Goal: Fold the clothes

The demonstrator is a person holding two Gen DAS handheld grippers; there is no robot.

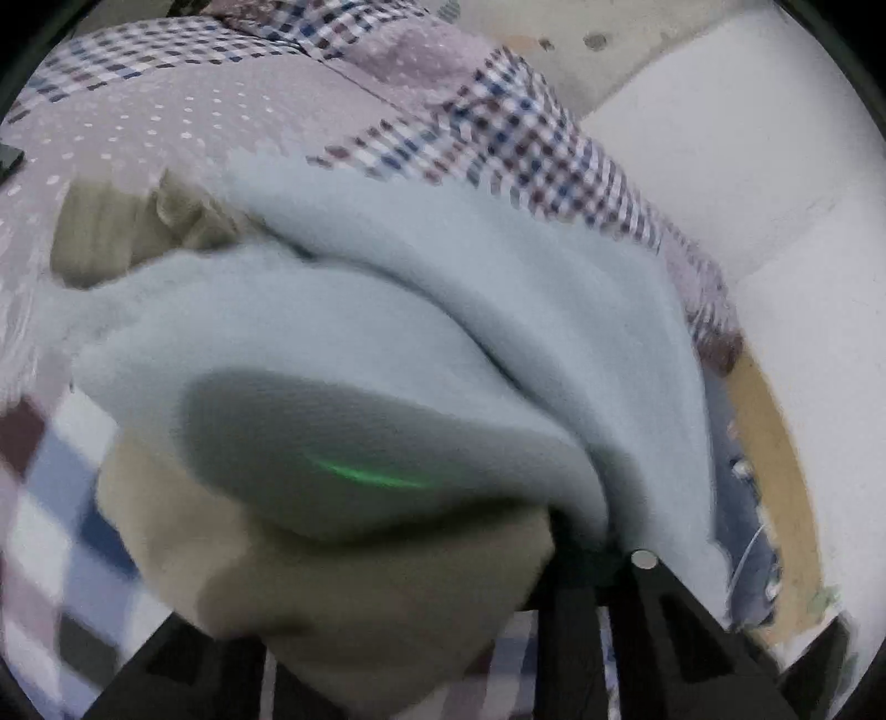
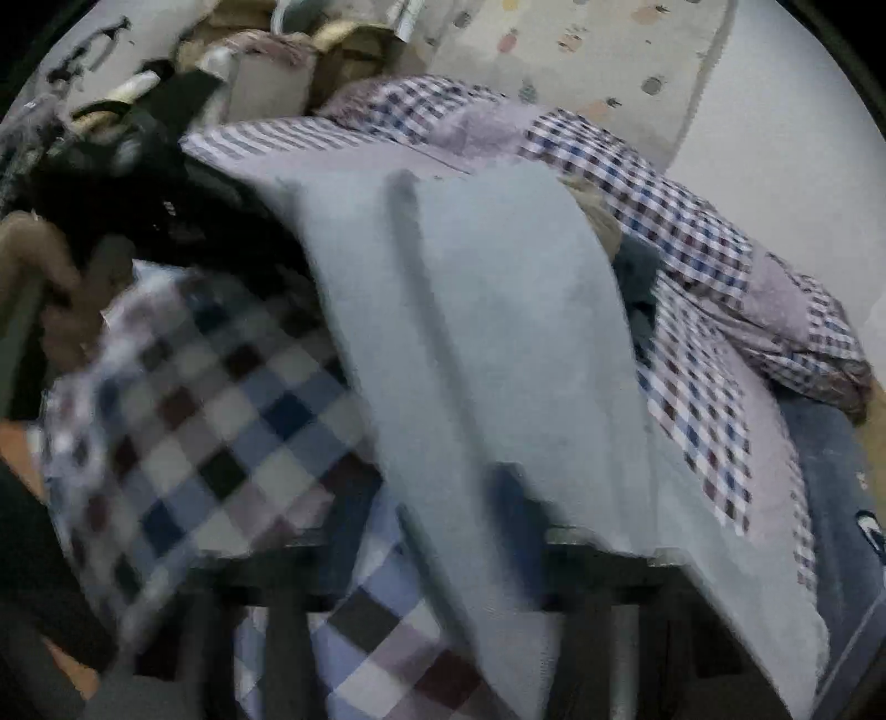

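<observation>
A light blue garment hangs in folds right in front of the left wrist camera, wrapped over a khaki garment. It drapes over my left gripper. The black fingers stand wide apart, the khaki cloth fills the gap, and the left fingertip is hidden. In the right wrist view the same light blue garment stretches as a flat panel. It lies over the right finger of my right gripper, whose fingers also stand apart. My left gripper shows black at the panel's far corner.
A checked and dotted bed cover lies under everything, and a checked cloth lies near the camera. Dark blue jeans hang at the bed's right edge. White walls stand to the right, clutter behind, a hand at left.
</observation>
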